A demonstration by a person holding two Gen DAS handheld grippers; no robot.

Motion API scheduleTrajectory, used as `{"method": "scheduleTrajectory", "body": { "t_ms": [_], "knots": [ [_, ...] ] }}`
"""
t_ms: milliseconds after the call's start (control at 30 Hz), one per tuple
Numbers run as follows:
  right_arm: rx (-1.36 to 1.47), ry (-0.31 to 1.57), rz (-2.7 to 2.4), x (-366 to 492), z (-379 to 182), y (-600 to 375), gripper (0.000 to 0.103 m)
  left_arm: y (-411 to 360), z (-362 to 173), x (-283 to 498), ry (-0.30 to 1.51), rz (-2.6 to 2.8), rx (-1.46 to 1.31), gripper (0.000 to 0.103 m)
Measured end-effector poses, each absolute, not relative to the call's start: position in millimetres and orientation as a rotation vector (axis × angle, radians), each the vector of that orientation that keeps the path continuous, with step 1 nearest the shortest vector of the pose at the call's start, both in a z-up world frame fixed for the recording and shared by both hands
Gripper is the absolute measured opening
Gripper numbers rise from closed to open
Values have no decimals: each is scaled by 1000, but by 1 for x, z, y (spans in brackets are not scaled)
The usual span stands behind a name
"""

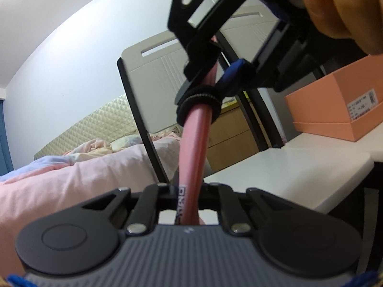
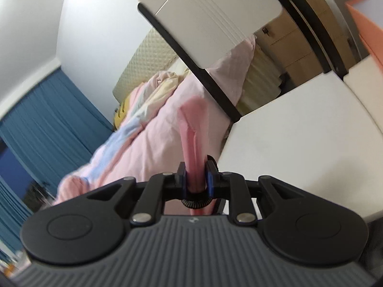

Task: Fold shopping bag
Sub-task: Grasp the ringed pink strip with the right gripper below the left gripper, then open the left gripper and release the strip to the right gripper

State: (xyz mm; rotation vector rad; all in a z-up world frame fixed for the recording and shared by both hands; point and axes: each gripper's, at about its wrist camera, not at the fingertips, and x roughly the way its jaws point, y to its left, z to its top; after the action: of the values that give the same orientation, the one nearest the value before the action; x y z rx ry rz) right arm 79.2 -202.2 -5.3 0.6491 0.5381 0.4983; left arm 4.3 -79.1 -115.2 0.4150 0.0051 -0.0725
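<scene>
The bed (image 1: 71,174) is the biggest thing here. It has a pink blanket (image 2: 153,129) on it and a cream padded headboard (image 1: 95,117) behind it. Blue curtains (image 2: 47,119) hang at the far side of the room in the right wrist view.

Next comes the white tabletop (image 1: 287,167). Its near edge sits close to the bed. A white chair back (image 1: 158,81) with black side bars stands between the tabletop and the bed. A wooden set of drawers (image 1: 229,134) is behind the chair. An orange box (image 1: 340,110) with a white label rests at the far right corner of the tabletop.

The shopping bag (image 1: 194,143) is pink and rolled up into a long thin stick. It is up in the air, not on the tabletop. It stretches from one gripper to the other.

The left gripper (image 1: 189,198) has its jaws close together, pinching one end of the shopping bag. Some black letters show on the bag there.

The right gripper (image 2: 196,179) has its jaws nearly closed on the other end of the bag. In the left wrist view a hand (image 1: 342,16) holds this gripper from above.

A black hair band (image 1: 198,105) goes around the bag, right by the right gripper's jaws.
</scene>
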Motion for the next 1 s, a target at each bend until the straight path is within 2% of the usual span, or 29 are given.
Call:
{"method": "scheduleTrajectory", "body": {
  "t_ms": [167, 333, 400, 600, 767, 1000],
  "knots": [
    [569, 597, 520, 83, -8, -186, 20, -78, -114, 8, 13, -80, 412, 14],
    [582, 562, 486, 80, -4, -199, 17, -73, -109, 7, 9, -130, 354, 34],
    [595, 524, 456, 77, 0, -207, 17, -66, -104, 8, 24, -181, 286, 46],
    [689, 365, 352, 59, 10, -246, 17, -36, -83, 10, 33, -330, 85, 57],
    [781, 329, 285, 64, 6, -266, 17, -26, -81, 14, 58, -350, 23, 58],
    [873, 479, 119, 101, -31, -284, 17, -17, -84, 16, 87, -378, -57, 58]
  ]
}}
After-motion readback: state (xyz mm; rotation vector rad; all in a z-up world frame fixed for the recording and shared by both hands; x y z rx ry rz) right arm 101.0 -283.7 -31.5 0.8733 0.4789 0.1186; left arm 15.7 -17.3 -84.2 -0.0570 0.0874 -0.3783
